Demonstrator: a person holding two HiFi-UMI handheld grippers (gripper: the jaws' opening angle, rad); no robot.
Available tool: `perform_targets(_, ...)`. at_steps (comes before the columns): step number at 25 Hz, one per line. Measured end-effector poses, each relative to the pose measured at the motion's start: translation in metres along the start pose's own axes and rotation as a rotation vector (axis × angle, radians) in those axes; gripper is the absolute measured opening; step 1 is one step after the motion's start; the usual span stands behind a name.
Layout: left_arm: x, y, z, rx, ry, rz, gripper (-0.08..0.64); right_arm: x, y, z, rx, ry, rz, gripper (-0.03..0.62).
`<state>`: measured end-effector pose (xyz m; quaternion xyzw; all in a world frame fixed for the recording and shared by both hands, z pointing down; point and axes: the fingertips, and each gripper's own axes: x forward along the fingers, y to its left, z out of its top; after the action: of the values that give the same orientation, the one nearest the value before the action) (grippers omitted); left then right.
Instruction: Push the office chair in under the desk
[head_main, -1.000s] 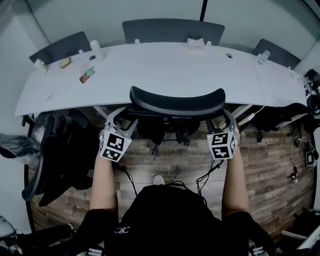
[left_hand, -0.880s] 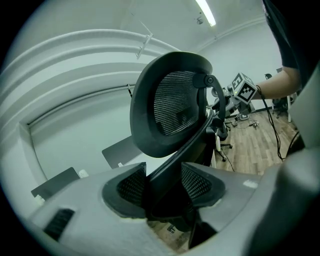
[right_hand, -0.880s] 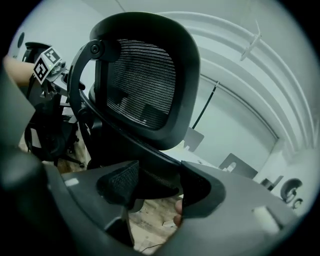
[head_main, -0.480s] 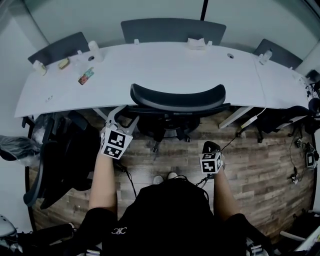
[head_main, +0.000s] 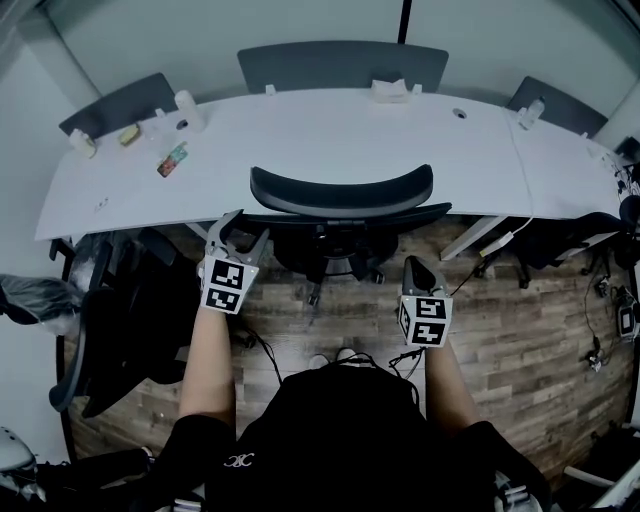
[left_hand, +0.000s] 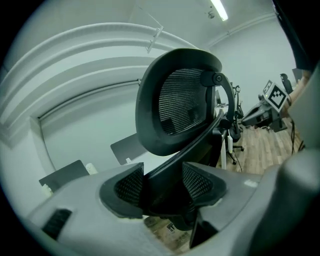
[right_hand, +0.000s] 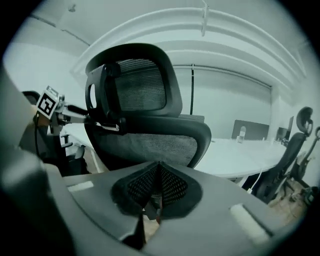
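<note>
Room: office with a wood-plank floor (head_main: 520, 330); a long white desk (head_main: 330, 130) runs across 12 o'clock, with grey panels behind it.
Office chair: the office chair (head_main: 340, 190) stands at 12 o'clock from the person. Its backrest overlaps the desk's near edge, and its seat and base sit below the desktop.
Left gripper: the left gripper (head_main: 240, 230) is at 11 o'clock, at the chair's left rear. Its jaws are set wide, with the pads against both sides of the chair's dark back frame.
Right gripper: the right gripper (head_main: 416, 264) is at 1 o'clock, apart from the chair and over the floor. Its jaws are closed together with nothing between them.
Desktop: a small packet (head_main: 173, 158) lies at 10 o'clock among a few small items.
Side: another dark chair (head_main: 100, 310) stands at 9 o'clock.
</note>
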<state>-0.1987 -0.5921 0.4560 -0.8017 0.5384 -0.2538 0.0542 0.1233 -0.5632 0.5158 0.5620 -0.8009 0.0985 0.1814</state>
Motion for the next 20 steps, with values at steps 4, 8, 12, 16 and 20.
perform_targets(4, -0.016, 0.006, -0.005, -0.200, -0.036, 0.133, 0.167, -0.001, 0.001, 0.019, 0.043, -0.029, 0.013, 0.008)
perform_targets(8, -0.040, -0.016, -0.016, -0.357, -0.047, 0.182, 0.002, 0.001, 0.008, 0.029, 0.098, -0.049, 0.052, 0.006)
perform_targets(12, -0.041, -0.056, -0.017, -0.378, -0.012, 0.127, 0.005, -0.005, 0.017, 0.043, 0.040, -0.104, 0.047, 0.006)
perform_targets(16, -0.036, -0.080, -0.007, -0.410, -0.027, 0.091, 0.005, -0.009, 0.029, 0.054, -0.022, -0.146, 0.043, 0.006)
perform_targets(20, -0.031, -0.088, -0.001, -0.408, -0.032, 0.063, 0.005, -0.011, 0.035, 0.058, -0.024, -0.155, 0.039, 0.006)
